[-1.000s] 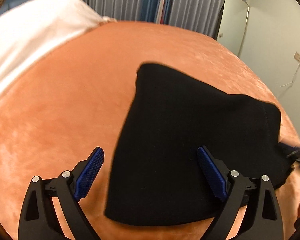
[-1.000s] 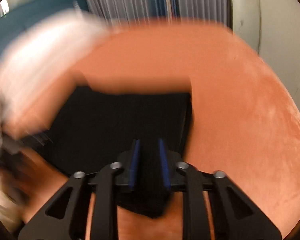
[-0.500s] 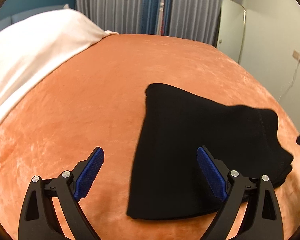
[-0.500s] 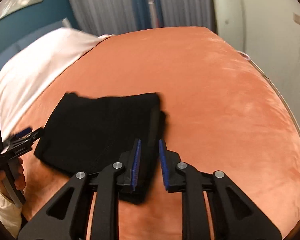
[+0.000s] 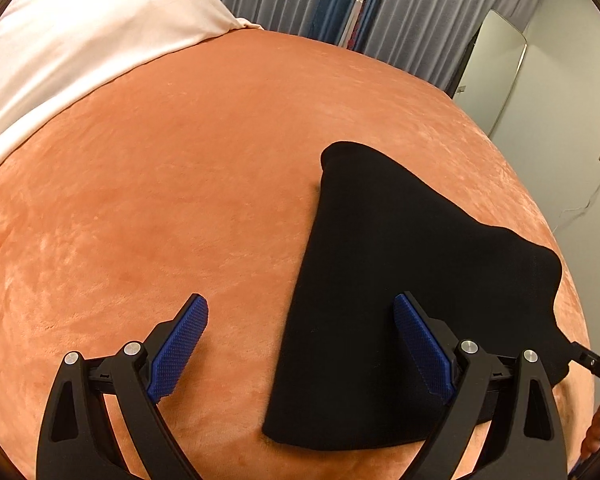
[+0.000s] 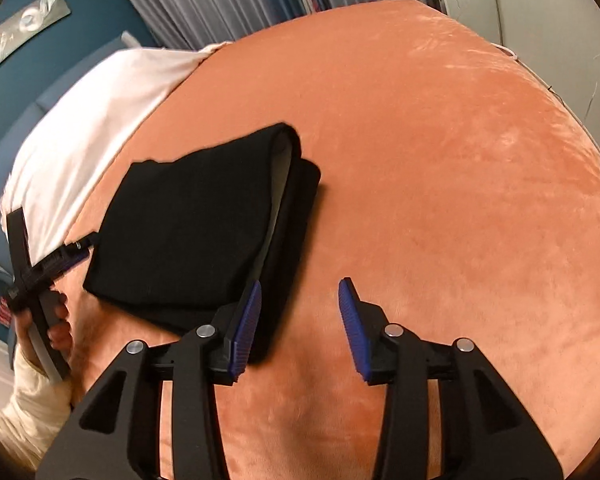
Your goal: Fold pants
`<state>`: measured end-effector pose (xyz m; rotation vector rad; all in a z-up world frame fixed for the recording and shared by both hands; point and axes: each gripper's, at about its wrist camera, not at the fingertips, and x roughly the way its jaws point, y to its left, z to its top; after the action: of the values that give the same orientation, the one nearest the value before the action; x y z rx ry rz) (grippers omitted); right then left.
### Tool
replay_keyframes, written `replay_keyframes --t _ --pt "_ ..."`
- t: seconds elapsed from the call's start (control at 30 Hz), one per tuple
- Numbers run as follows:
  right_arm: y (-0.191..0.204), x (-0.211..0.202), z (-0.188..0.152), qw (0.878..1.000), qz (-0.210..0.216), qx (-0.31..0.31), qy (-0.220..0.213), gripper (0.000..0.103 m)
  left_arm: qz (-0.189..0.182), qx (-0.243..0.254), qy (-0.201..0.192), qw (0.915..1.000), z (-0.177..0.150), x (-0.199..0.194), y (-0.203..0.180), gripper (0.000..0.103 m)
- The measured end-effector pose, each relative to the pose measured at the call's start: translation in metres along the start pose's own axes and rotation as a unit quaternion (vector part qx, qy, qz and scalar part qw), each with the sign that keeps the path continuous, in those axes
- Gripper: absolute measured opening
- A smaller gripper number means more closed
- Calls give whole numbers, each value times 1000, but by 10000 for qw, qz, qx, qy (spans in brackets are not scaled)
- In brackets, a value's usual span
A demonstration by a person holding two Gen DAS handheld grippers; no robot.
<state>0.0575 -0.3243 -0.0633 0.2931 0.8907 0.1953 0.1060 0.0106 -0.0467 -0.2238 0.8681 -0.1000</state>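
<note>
The black pants [image 5: 400, 300] lie folded into a compact stack on the orange blanket [image 5: 180, 184]. In the right wrist view the pants [image 6: 196, 224] show layered edges with a pale lining along the right side. My left gripper [image 5: 300, 348] is open and empty, hovering over the near left edge of the pants. My right gripper [image 6: 300, 320] is open and empty, just beside the pants' near right corner. The left gripper also shows at the left edge of the right wrist view [image 6: 36, 276], held by a hand.
A white pillow or sheet [image 5: 80, 40] lies at the far left of the bed. Grey and blue curtains [image 5: 340, 4] hang behind. A mirror [image 5: 492, 72] and a white wall with a socket stand at the right.
My right gripper has opened and let go of the pants' edge, then drawn back to the right. The pants now lie flat and still. My left gripper stayed open.
</note>
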Motion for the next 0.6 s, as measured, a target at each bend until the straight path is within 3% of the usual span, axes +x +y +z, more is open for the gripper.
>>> replay_keyframes --t 0.13,0.27,0.6 --pt "0 1 4 9999 106 49 -89 40 57 53 -27 10000 -1 2 -2 92" --pt "-1 8 5 9998 -138 -119 31 40 83 97 -58 9999 -2 2 -3 92" --pt "-1 16 16 9999 -102 -99 30 40 112 145 -98 9998 -1 1 -2 92"
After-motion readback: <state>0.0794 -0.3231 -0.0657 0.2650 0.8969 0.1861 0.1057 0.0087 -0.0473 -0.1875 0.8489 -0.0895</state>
